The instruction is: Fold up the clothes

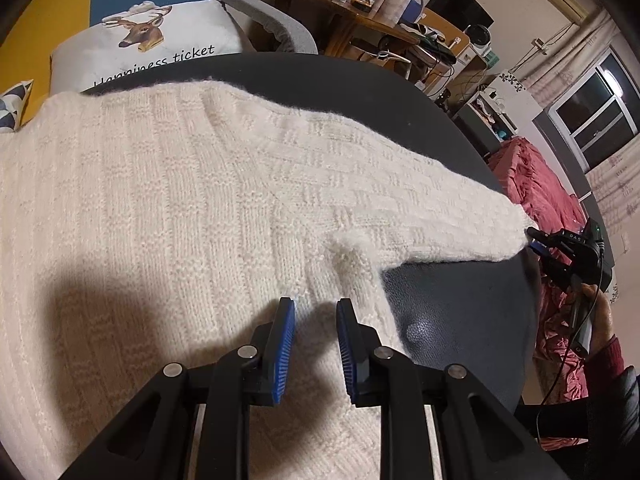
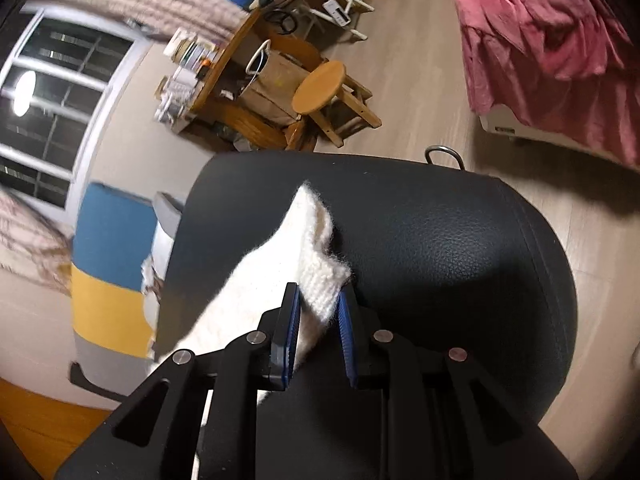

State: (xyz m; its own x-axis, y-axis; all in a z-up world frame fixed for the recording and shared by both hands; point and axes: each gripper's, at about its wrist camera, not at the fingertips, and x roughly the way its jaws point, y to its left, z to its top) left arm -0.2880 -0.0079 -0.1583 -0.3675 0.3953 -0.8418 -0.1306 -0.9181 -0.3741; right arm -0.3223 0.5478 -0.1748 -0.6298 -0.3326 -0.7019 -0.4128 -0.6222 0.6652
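We note a cream knit sweater [image 1: 168,200] spread flat over the dark padded counter [image 1: 460,300], body toward the left side, one sleeve [image 1: 400,196] running out long and straight toward the counter's right edge. The sleeve's long axis lies roughly across the counter, from the armpit out to the cuff [image 2: 320,268].

The right gripper [image 2: 318,320] is at the far end of that sleeve. In the right wrist view its blue pads sit on either side of the cuff, with knit filling the gap between them; we judge the jaws closed to a narrow gap and pinching the cuff, which lifts a little off the counter. The left wrist view shows this same gripper [image 1: 538,240] at the sleeve tip near the right edge.

The left gripper [image 1: 316,316] hangs over the sweater's side, just short of the armpit, where sleeve meets body. Its jaws stand moderately apart and hold nothing; whether the tips touch the knit we cannot tell.

Judgement: the coming move is the sleeve fold. The right gripper, nearer the cuff, would carry it inward along the sleeve's axis toward the body, while the left is placed to pin the shoulder line. Loose knit may sag or slip from a shallow pinch.
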